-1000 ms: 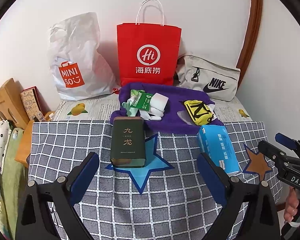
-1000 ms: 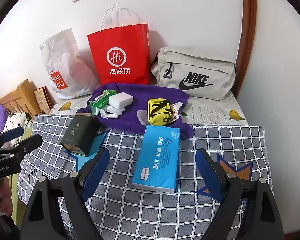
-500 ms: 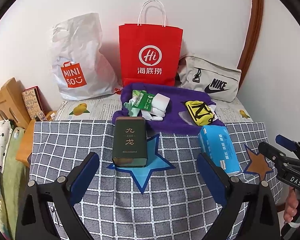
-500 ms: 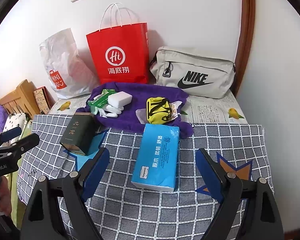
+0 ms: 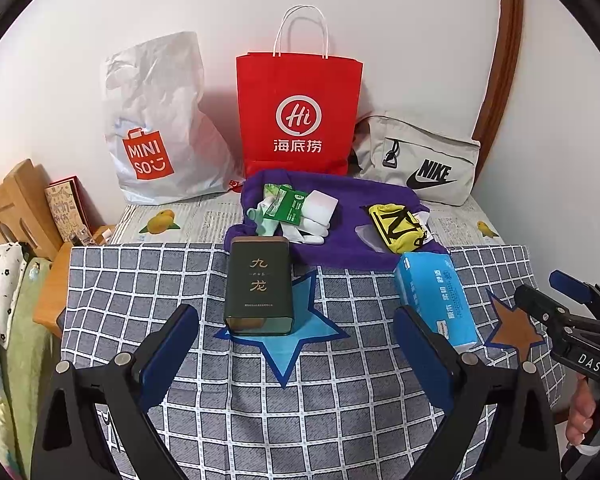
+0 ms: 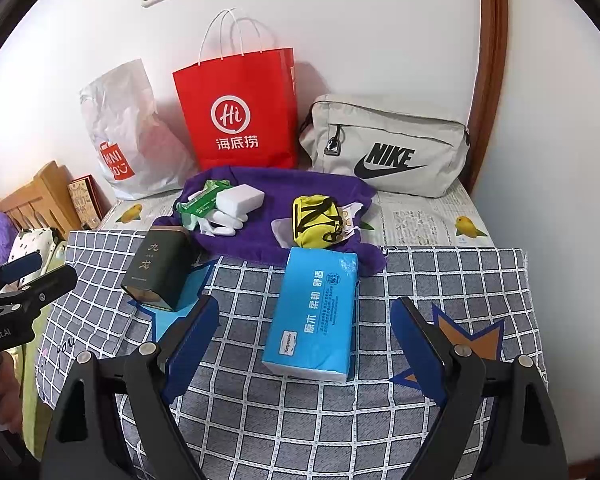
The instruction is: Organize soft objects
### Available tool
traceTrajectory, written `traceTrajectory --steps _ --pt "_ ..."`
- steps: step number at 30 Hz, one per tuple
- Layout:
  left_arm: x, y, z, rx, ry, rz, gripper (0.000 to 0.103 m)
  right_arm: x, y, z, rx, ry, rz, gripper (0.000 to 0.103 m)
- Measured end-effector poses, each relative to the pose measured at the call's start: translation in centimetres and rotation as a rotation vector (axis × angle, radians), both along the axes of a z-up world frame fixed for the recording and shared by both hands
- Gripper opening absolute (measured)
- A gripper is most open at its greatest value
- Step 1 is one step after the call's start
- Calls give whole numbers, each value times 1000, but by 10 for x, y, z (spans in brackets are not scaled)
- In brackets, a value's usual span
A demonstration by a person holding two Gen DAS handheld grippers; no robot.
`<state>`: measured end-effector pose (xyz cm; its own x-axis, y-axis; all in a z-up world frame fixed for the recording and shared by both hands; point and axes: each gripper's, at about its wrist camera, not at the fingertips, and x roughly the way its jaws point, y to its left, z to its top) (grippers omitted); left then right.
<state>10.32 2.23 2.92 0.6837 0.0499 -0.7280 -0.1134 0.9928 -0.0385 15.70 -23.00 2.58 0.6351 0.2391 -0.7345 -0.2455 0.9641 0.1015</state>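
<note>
Both the left gripper [image 5: 296,344] and the right gripper [image 6: 304,340] are held spread and empty above the checked cloth [image 6: 440,280]. The blue tissue pack [image 6: 316,312] is lying just ahead of the right one. It is probably best straddled across its narrow width and squeezed gently, so the soft pack is not crushed.

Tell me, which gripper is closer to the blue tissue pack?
Right. The right gripper, open, points straight at the tissue pack; the left gripper faces the green tin beside it.
</note>
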Motion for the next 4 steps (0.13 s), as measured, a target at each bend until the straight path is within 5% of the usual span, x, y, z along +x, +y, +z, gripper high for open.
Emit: traceTrajectory --steps 4 --pt "0 -3 2 2 -14 -13 99 0 0 -1 2 -3 4 87"
